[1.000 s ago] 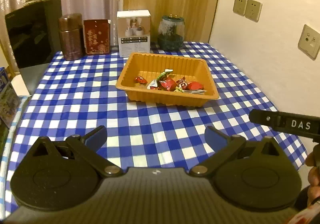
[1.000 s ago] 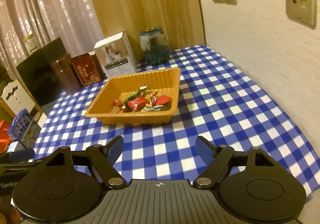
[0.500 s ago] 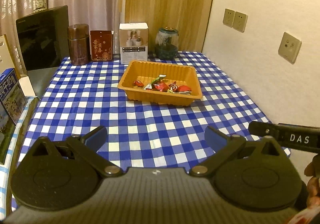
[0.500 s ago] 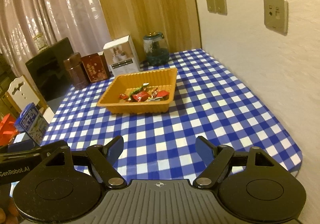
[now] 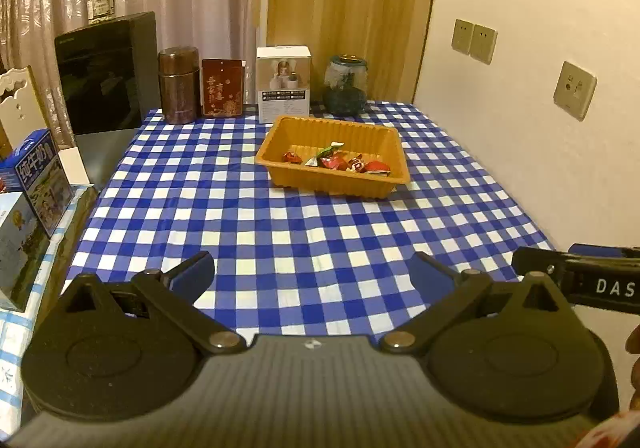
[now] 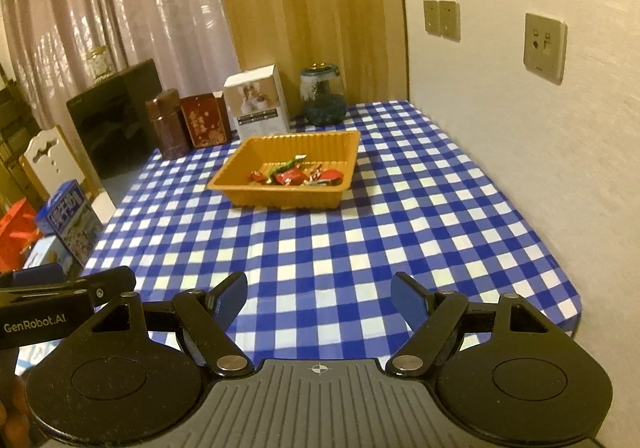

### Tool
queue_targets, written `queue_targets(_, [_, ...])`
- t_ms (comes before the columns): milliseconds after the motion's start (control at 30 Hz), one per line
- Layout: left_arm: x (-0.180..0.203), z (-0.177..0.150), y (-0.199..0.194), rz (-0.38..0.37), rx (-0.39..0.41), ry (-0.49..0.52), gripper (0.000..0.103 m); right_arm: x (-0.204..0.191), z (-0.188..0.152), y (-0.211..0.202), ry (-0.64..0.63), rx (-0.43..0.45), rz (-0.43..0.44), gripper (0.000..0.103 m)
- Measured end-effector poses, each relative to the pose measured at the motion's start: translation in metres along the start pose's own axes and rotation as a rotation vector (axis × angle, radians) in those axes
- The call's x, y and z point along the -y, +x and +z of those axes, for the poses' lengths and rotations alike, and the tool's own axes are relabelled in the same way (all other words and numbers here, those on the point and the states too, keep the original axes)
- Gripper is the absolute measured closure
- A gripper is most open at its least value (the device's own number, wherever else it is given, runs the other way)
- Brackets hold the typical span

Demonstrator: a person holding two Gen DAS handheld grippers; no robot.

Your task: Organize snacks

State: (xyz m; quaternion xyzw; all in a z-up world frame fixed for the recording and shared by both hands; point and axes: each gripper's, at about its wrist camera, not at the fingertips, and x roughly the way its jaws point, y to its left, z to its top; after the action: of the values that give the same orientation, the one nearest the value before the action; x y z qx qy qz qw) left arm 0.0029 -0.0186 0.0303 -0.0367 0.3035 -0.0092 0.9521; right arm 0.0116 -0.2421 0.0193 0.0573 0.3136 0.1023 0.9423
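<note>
An orange plastic tray (image 5: 384, 136) (image 6: 256, 152) sits toward the back of a blue-and-white checked table. Several wrapped snacks (image 5: 340, 161) (image 6: 296, 174), mostly red with one green, lie inside it. My left gripper (image 5: 314, 278) is open and empty, held back over the table's near edge, far from the tray. My right gripper (image 6: 320, 298) is open and empty, also at the near edge. Each gripper's side shows in the other's view.
Along the table's back edge stand a brown canister (image 5: 179, 84), a red box (image 5: 222, 87), a white box (image 5: 283, 82) and a glass jar (image 5: 346, 85). A wall with sockets (image 5: 574, 89) runs on the right. Blue cartons (image 5: 40, 176) and a black appliance (image 5: 108, 72) are left.
Both grippers have pulled back and risen away from the tray, which now looks smaller and farther. Both stay open and empty.
</note>
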Motion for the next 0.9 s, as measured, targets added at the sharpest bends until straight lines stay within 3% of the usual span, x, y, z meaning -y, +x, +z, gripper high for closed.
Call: queue_targets(900, [-0.0012, -0.0015, -0.0055, -0.011, 0.001, -0.02, 0.0, -0.0048, 0.0013, -0.005, -0.016, 0.011, 0.001, 0.025])
